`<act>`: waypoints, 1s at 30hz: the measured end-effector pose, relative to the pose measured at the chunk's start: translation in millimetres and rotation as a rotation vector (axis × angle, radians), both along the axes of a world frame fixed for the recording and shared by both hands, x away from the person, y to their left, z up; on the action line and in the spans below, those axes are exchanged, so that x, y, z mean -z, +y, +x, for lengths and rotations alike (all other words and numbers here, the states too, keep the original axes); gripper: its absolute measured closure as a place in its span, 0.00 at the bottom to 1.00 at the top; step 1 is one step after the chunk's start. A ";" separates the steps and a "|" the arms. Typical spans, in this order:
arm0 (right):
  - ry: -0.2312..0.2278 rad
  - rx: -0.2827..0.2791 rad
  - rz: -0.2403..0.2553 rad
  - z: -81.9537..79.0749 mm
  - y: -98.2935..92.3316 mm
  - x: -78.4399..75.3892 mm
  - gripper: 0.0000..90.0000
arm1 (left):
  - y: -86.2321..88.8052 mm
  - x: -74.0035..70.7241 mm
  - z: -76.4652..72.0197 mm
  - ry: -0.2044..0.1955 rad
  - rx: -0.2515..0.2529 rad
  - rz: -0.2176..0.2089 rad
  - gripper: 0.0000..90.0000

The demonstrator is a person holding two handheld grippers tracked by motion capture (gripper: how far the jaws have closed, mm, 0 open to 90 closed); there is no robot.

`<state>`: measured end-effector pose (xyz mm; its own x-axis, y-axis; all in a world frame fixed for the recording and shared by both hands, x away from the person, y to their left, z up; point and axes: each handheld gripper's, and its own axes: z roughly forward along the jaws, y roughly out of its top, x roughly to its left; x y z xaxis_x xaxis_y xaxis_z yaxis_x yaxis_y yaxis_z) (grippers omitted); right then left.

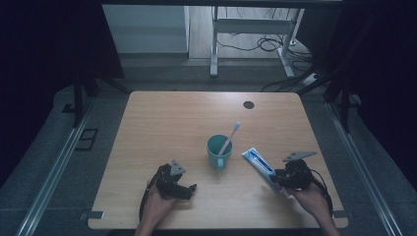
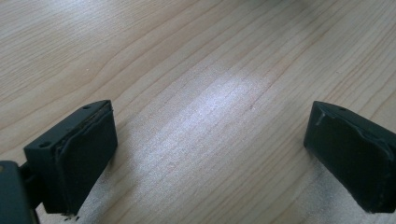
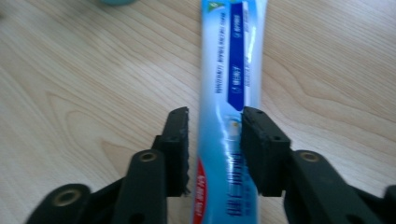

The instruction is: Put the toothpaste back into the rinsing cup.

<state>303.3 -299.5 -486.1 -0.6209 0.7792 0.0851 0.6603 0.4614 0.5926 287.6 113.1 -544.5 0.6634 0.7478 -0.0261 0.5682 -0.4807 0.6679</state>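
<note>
Both tools are matte black. The left gripper (image 1: pixel 189 189) carries a grey three-cornered plate on top, and a dark cable loops back along the bare forearm; its two block-shaped pads (image 2: pixel 86 161) have worn, frayed edges and small screw holes in their backing. The right gripper (image 3: pixel 215 149) has a similar grey plate, thick black cable, and jointed links with brass-coloured pivot bushings behind ribbed pads.

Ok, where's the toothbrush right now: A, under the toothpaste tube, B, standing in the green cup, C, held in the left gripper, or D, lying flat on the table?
B: in the high view the toothbrush stands tilted in the green cup, its head leaning out over the rim.
</note>
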 end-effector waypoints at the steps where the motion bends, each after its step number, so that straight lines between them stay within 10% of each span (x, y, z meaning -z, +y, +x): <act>1: 0.004 -0.004 -0.018 1.7 0.6 0.0 0.65 | 0.0 0.0 0.0 0.000 0.000 0.000 0.03; 30: 0.321 -0.065 -0.314 57.1 38.5 2.9 0.41 | 0.1 -0.2 0.0 0.001 0.001 0.002 0.03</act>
<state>360.5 -261.0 -489.0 -0.6505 0.7580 0.0471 0.7512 0.6330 0.1873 287.7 113.2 -544.3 0.6640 0.7473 -0.0251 0.5685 -0.4827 0.6661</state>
